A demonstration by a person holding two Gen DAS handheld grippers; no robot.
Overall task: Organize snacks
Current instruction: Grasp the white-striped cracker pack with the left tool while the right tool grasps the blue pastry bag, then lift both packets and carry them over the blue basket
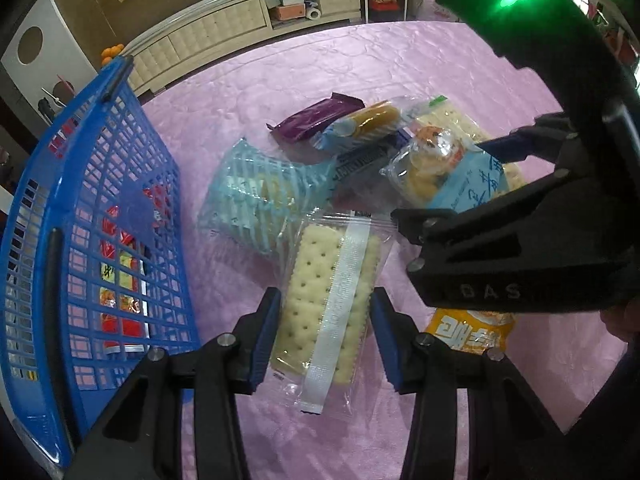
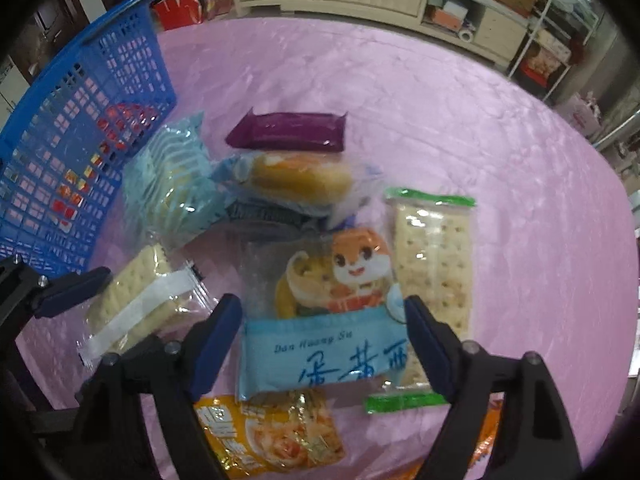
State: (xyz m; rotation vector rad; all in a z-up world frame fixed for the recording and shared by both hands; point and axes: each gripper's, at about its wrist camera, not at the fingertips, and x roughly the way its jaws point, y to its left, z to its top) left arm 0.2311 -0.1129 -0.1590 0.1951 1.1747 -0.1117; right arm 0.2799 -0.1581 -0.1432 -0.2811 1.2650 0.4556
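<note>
Cracker pack (image 1: 324,312) lengthwise between left tongs (image 1: 325,344)

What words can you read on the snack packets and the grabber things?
"Dan Huang Su": on the blue squirrel packet, above big blue Chinese characters.
"DAS": raised letters on the right gripper, seen from the left wrist camera.
Large Korean-style letters on the orange packet: cut off, not readable.
Print on the dark wrapper and on the red packets in the blue basket: too blurred to read.
</note>
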